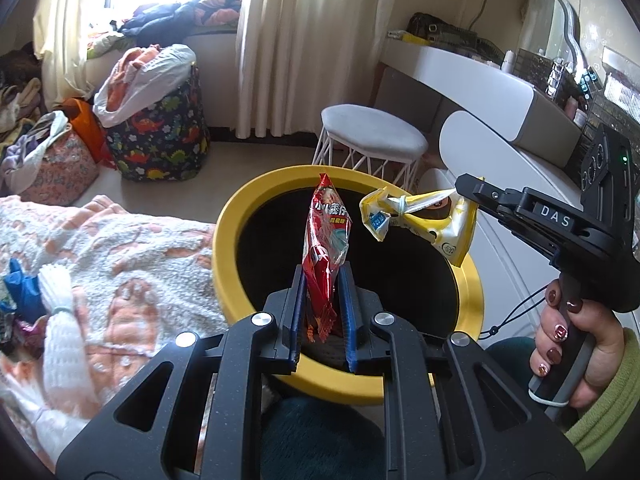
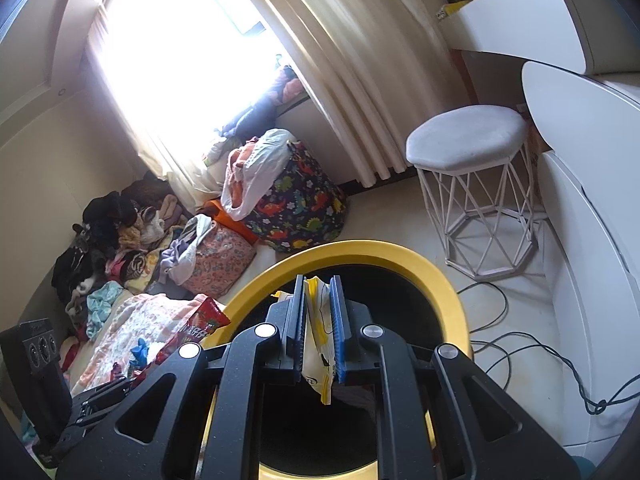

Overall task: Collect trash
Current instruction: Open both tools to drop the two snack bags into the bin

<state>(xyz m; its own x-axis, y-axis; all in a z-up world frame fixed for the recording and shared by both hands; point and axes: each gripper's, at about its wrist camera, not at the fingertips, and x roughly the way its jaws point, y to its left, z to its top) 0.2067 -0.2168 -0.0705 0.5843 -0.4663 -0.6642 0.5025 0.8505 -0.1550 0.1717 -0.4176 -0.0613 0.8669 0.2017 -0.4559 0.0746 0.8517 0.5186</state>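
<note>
Beyond the gripper, past centre: white stool w/ grey padded seat & wire frame, standing on pale floor. Left of it, dinosaur-print bag stuffed w/ clothes, a white plastic bag on top. Further left, pink floral bag, orange item between the two. Cream curtains hung behind, bright window w/ piled clothes on the sill. Near left of the gripper, pink-and-white fleece blanket w/ a white foam net sleeve lying on it. Right: curved white dressing table w/ mirror & cluttered top. Black cables trailed on floor, right side.
</note>
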